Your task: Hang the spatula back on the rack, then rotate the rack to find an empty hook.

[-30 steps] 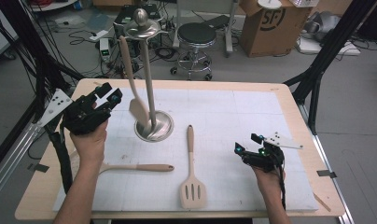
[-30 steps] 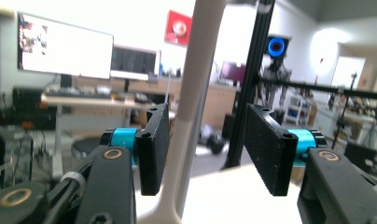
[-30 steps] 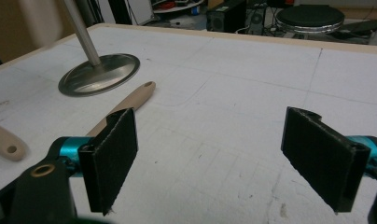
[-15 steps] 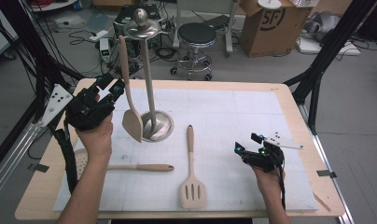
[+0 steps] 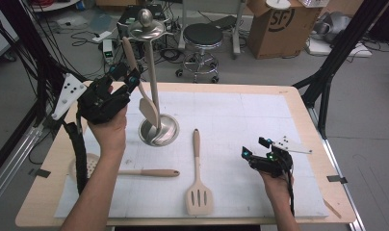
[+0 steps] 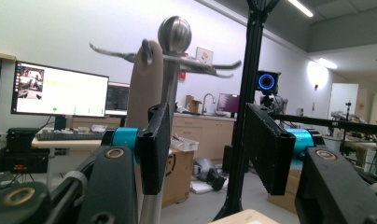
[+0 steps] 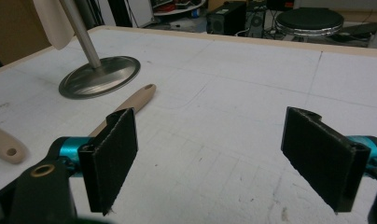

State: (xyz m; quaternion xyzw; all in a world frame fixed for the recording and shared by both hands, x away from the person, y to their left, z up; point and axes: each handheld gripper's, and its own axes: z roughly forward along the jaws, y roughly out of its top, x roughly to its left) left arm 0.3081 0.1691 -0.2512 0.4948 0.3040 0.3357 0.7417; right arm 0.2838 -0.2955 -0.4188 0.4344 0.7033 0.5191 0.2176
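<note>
A metal utensil stand (image 5: 153, 72) rises from a round base (image 5: 159, 133) at the left of the white mat. A beige spatula (image 5: 147, 107) hangs from one of its hooks, blade down beside the pole. My left gripper (image 5: 126, 76) is open, held up just left of the spatula's handle. In the left gripper view the handle (image 6: 144, 88) and the stand's knob (image 6: 175, 32) show behind the left jaw, and nothing is between the jaws (image 6: 205, 135). My right gripper (image 5: 254, 147) is open and low over the mat's right side, with only bare mat between its jaws (image 7: 210, 154).
A beige slotted turner (image 5: 197, 168) lies on the mat in front of the stand, handle pointing away from me. A slotted spoon (image 5: 149, 172) lies crosswise at the left, its head partly under my forearm. Beyond the table stand a stool (image 5: 202, 36) and a cardboard box (image 5: 274, 24).
The hanging spatula has swung: its blade went out to the left, then came back beside the pole. My left gripper has edged forward and right toward the stand. The right gripper stayed put.
</note>
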